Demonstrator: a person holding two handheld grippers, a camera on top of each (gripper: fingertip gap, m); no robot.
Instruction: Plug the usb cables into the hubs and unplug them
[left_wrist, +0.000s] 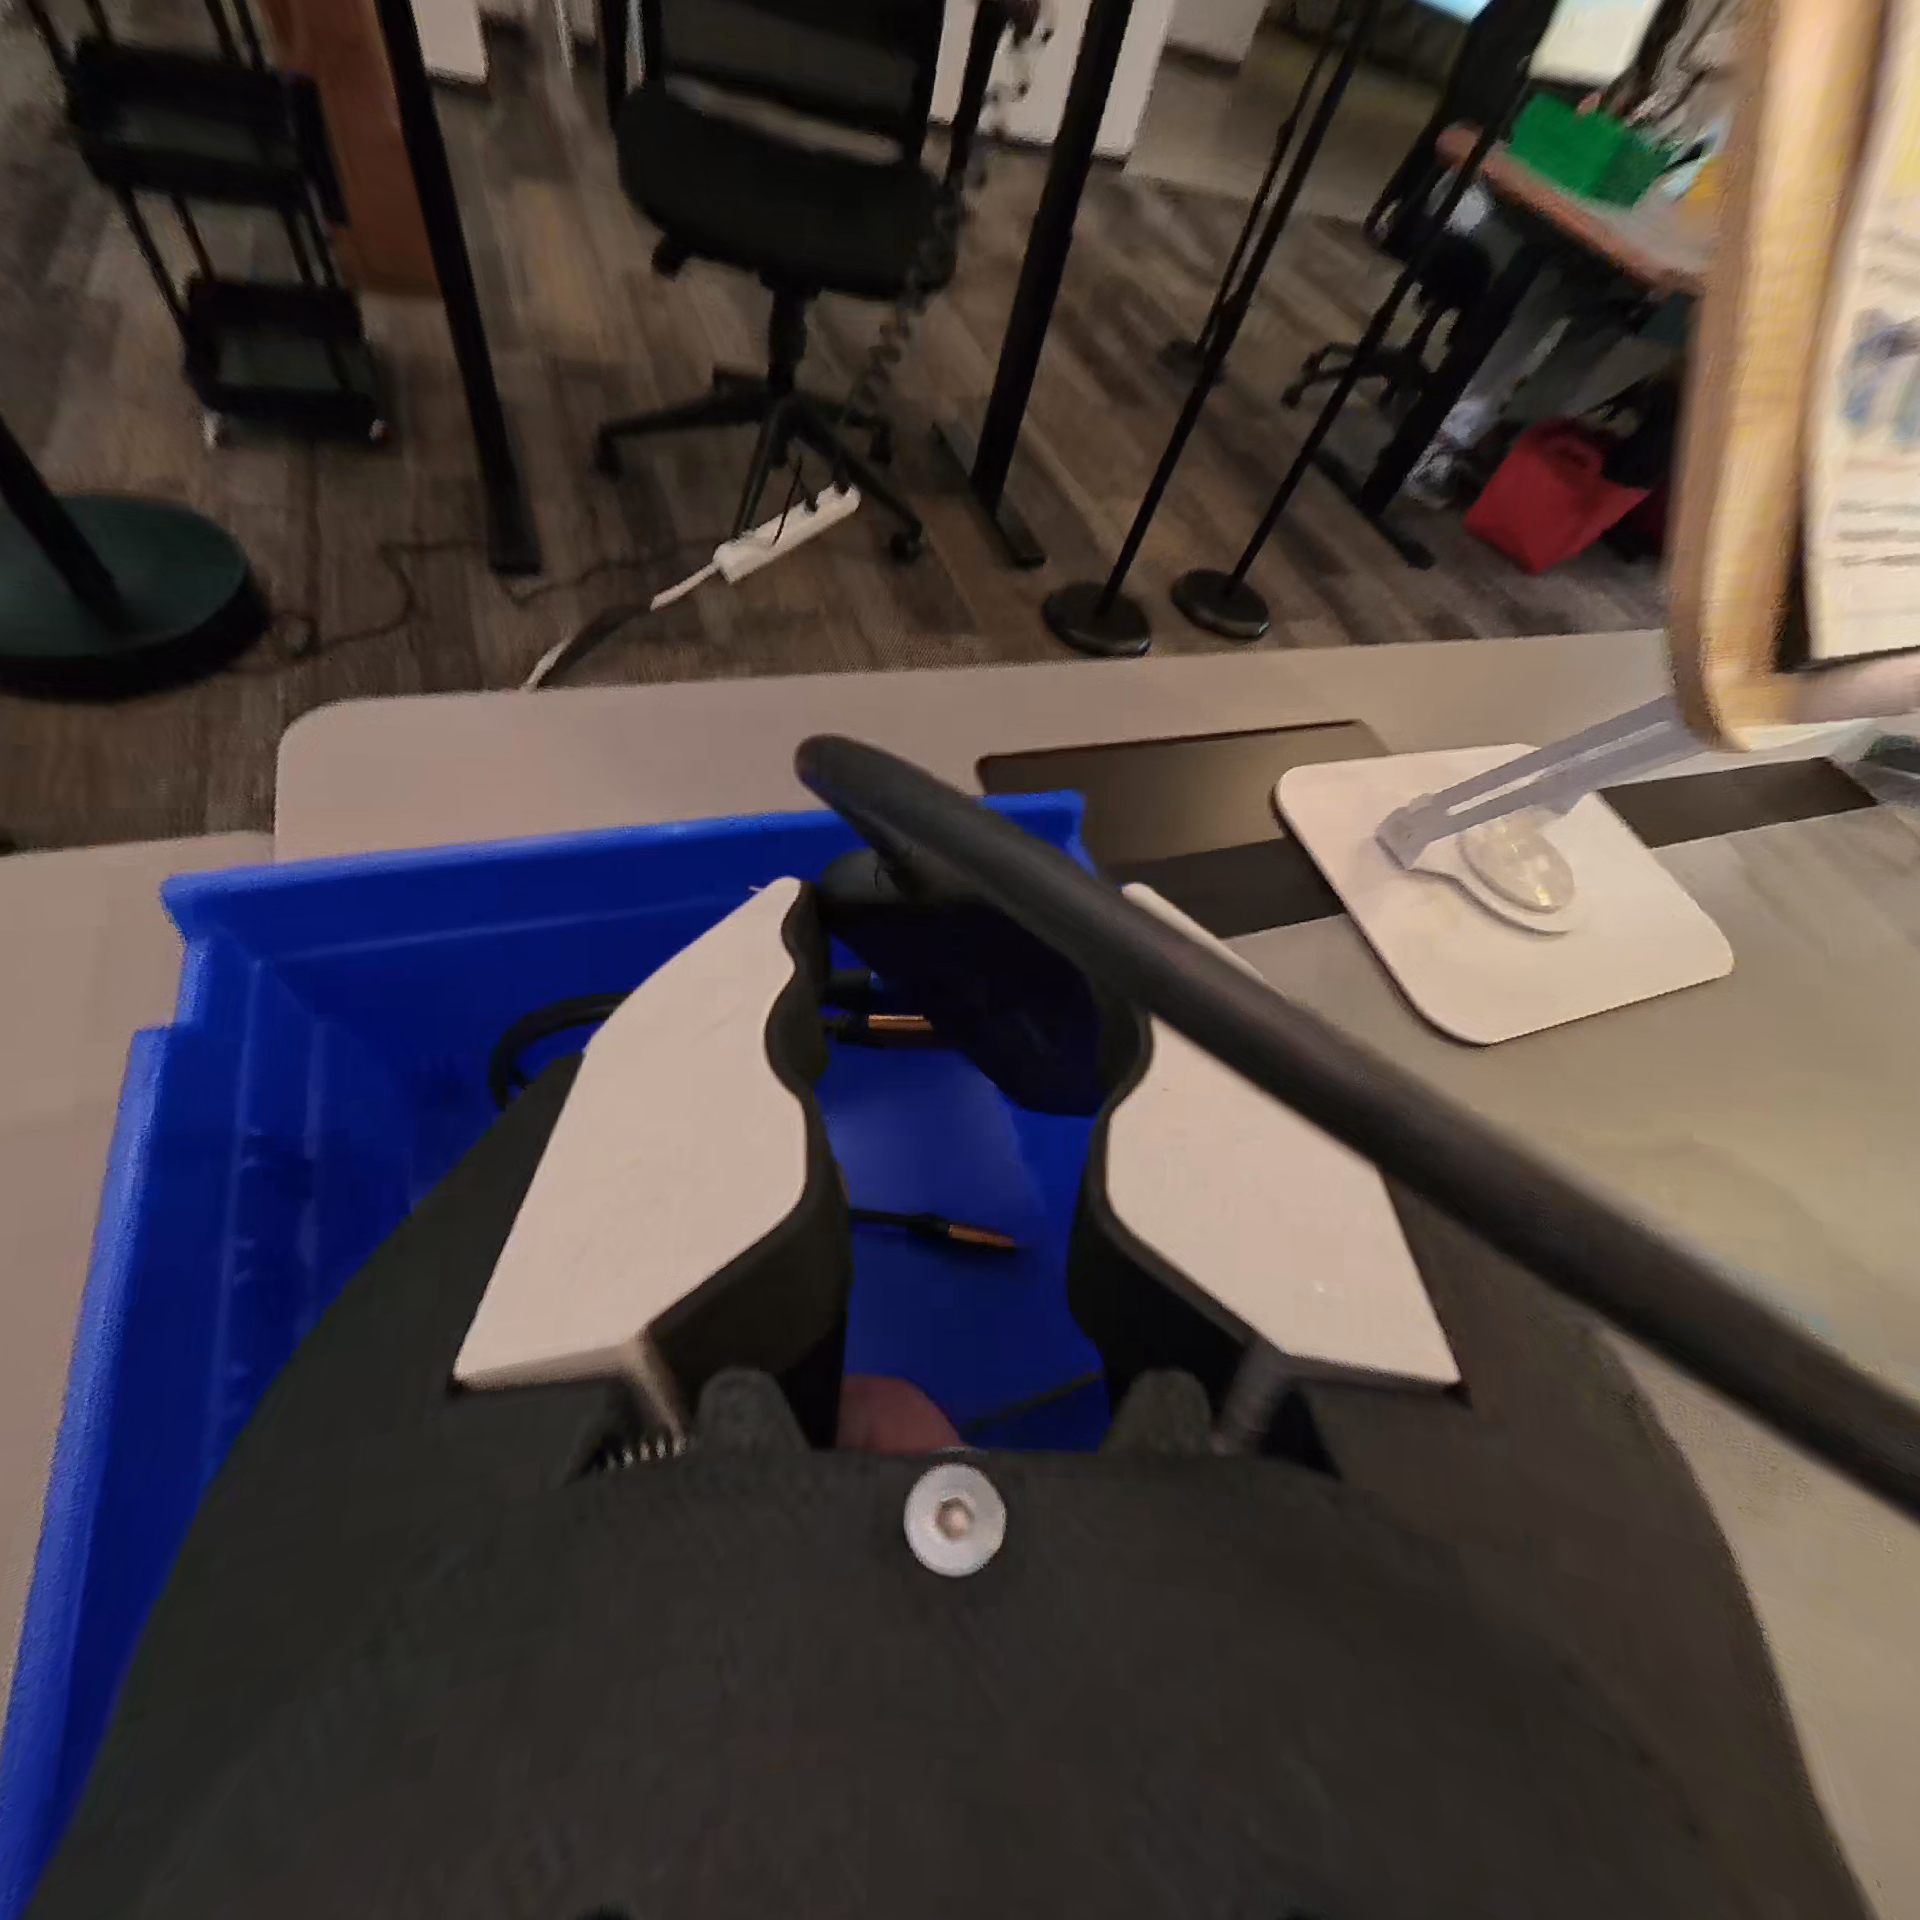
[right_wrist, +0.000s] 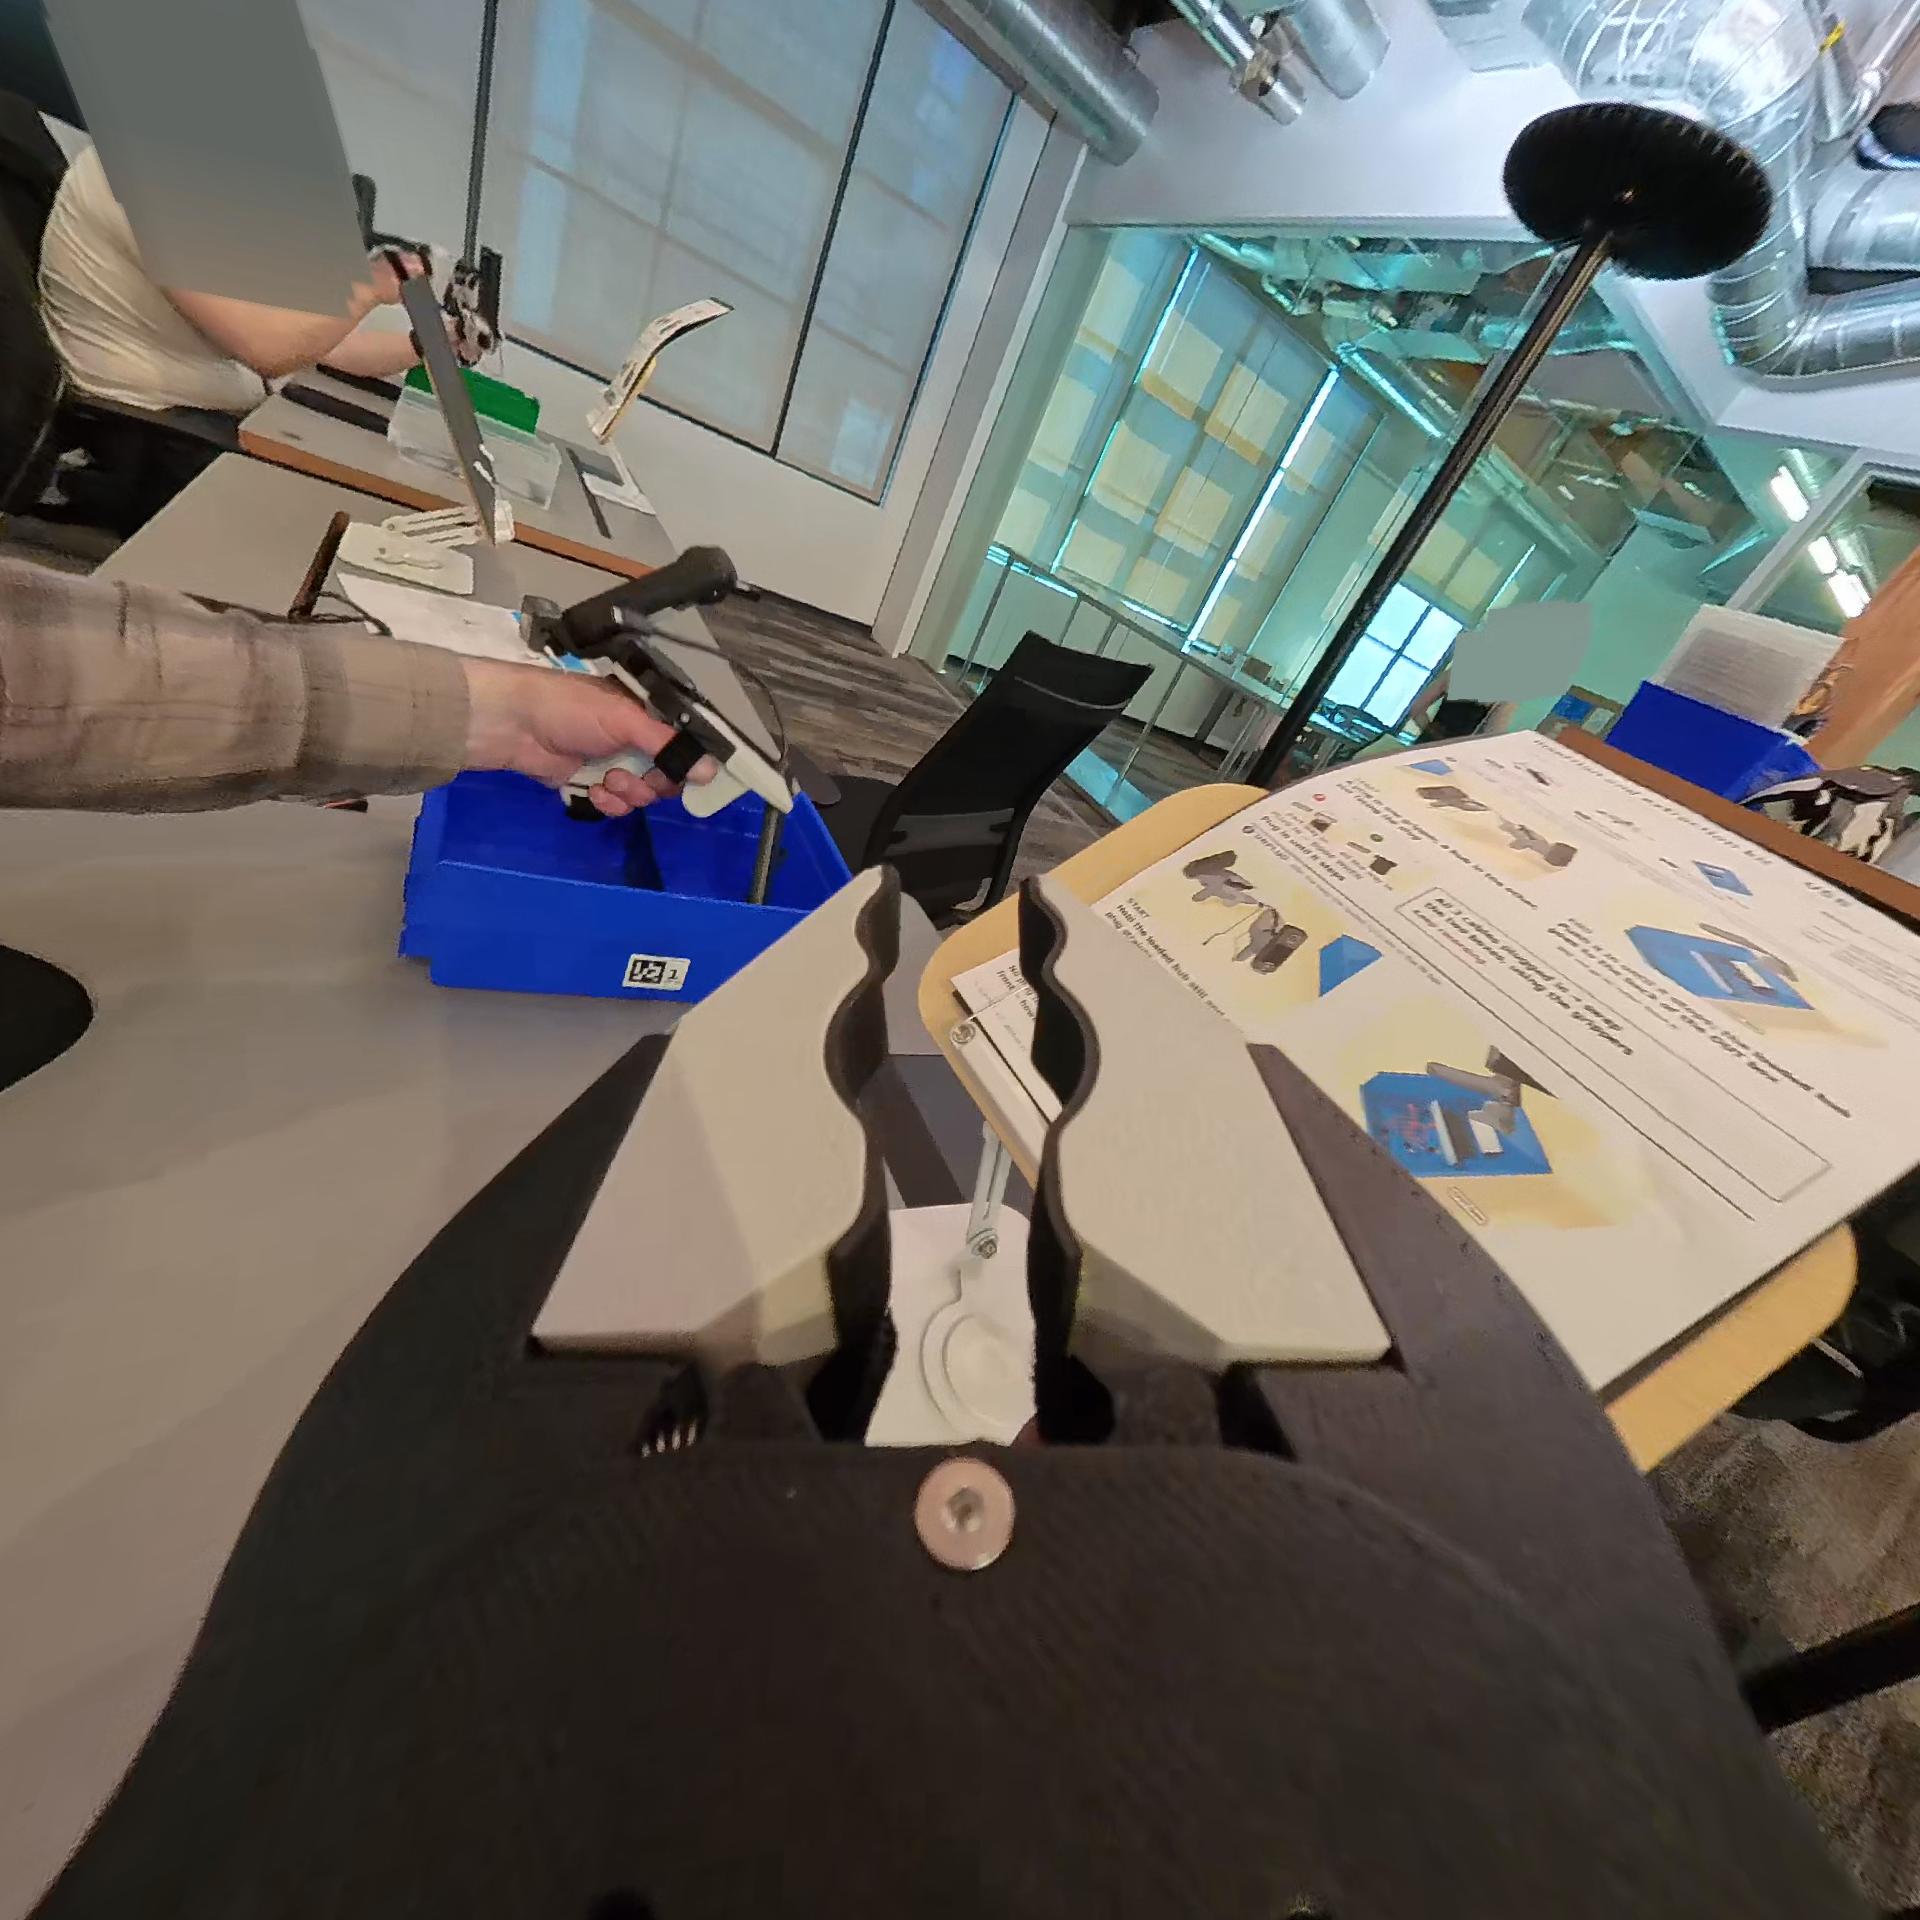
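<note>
Left gripper (left_wrist: 961, 935): held over a blue bin (left_wrist: 312, 997) on the grey table (left_wrist: 1558, 1143), fingers spread wide with nothing between the pads. Directly beyond its fingertips, inside the bin: a dark, blurred object, possibly a hub, identity uncertain. Below and between the fingers, on the bin floor: two thin cable ends with gold-coloured tips (left_wrist: 940, 1231), one nearer the tool's base, one farther toward the fingertips; a loop of black cable (left_wrist: 540, 1023) lies just off the left finger's outer side. Crossing above the right finger from the bin's far rim toward the lower right edge: a thick black rod (left_wrist: 1351, 1060). Ahead and right of the tool: a white stand base (left_wrist: 1507, 914) on the table, carrying a tilted board (left_wrist: 1756, 364) with a printed sheet. Right gripper (right_wrist: 961, 904): raised clear of the table, jaws parted by a narrow gap, gripping nothing. Seen through its gap: the same white stand base (right_wrist: 966, 1340). To its right and close by: the wooden board with an instruction sheet (right_wrist: 1507, 987). Ahead and to its left: the blue bin (right_wrist: 582, 914), with the left gripper (right_wrist: 727, 779) held in a person's hand (right_wrist: 582, 738) above the bin's interior, a black rod standing from the bin beside it.
</note>
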